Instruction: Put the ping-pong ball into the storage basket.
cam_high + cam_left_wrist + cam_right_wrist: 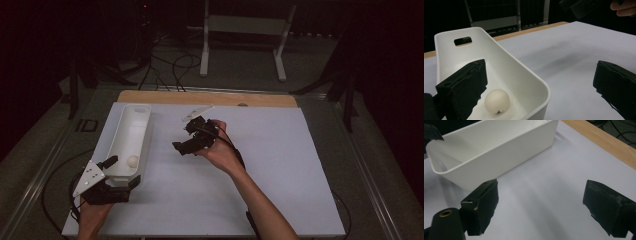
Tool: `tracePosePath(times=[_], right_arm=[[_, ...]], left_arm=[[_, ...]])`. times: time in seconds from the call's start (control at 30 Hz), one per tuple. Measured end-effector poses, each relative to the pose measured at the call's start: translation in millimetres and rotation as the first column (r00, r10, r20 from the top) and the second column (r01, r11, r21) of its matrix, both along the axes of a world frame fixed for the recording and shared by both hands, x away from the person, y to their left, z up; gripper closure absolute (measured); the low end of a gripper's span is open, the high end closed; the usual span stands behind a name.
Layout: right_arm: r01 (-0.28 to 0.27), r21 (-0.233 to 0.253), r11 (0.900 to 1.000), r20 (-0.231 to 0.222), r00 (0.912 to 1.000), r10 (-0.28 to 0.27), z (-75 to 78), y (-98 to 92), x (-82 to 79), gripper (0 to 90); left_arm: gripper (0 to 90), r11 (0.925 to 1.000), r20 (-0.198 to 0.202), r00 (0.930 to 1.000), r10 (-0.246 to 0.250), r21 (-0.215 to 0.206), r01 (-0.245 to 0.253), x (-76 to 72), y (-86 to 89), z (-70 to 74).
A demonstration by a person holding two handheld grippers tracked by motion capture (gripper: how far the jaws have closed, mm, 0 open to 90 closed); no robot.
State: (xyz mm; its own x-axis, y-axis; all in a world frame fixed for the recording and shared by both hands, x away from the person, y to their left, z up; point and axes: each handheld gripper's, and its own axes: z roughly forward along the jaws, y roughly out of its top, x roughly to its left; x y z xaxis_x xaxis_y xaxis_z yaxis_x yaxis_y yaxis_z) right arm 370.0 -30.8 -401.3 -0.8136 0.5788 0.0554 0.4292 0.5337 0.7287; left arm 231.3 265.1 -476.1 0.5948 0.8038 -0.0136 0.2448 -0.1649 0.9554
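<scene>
We see the left gripper [116, 172] w/ jaws spread wide around the near end of the white bin [131, 131]: one jaw sits inside the bin, the other outside its near-right corner, over the sheet. Nothing is pinched; whether the jaws touch the wall we can't tell. The ball [497, 101], pale w/ a small dark mark, lies on the bin floor at that same near end, just beside the inner jaw.

The right gripper [186, 140] is held right of the bin, well apart from it, jaws gaping and empty, aimed at the bin's long side wall. In its own view we see bare sheet between the jaws and the bin beyond.

A small white flat piece [196, 112] lies right of the bin's far end, beyond the right gripper.

The bench [270, 150] is covered w/ a plain white sheet; a wood strip [200, 97] shows just past the bin's far end. Beyond the bin the room is dark: grey floor, black cables [170, 65], a white frame stand [245, 30]. A metal rail [45, 170] runs left of the bin.
</scene>
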Motion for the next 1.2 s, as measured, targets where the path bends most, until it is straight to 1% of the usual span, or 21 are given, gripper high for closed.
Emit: tracePosePath(times=[0.13,0.27,0.47,0.73,1.2], right_arm=[[0.005,-0.006,1.000,0.000,1.0000,-0.005,-2.5,-5.9,-0.8,12.6],[0.017,0.000,1.000,-0.007,0.9998,-0.017,-6.4,-13.9,-2.6,12.6],[0.023,0.008,1.000,-0.016,0.9996,-0.023,-9.8,-20.7,-4.9,12.5],[0.045,0.019,0.999,-0.017,0.9989,-0.045,-12.3,-37.1,-7.5,12.6],[0.085,0.018,0.996,-0.018,0.9962,-0.085,-17.7,-64.6,-12.1,12.6]], left_arm=[[0.0,1.0000,0.002,1.0000,0.000,0.000,0.000,0.1,-0.4,-0.1],[0.0,1.0000,0.001,1.0000,-0.003,0.004,0.003,0.3,-0.5,-0.1],[0.0,1.0000,0.002,1.0000,0.000,0.001,0.000,0.0,0.0,0.2],[0.0,1.0000,0.002,1.0000,0.001,0.001,-0.001,0.0,-0.1,0.3],[0.0,1.0000,-0.001,1.0000,0.000,0.002,0.000,0.6,-0.6,-0.2]])
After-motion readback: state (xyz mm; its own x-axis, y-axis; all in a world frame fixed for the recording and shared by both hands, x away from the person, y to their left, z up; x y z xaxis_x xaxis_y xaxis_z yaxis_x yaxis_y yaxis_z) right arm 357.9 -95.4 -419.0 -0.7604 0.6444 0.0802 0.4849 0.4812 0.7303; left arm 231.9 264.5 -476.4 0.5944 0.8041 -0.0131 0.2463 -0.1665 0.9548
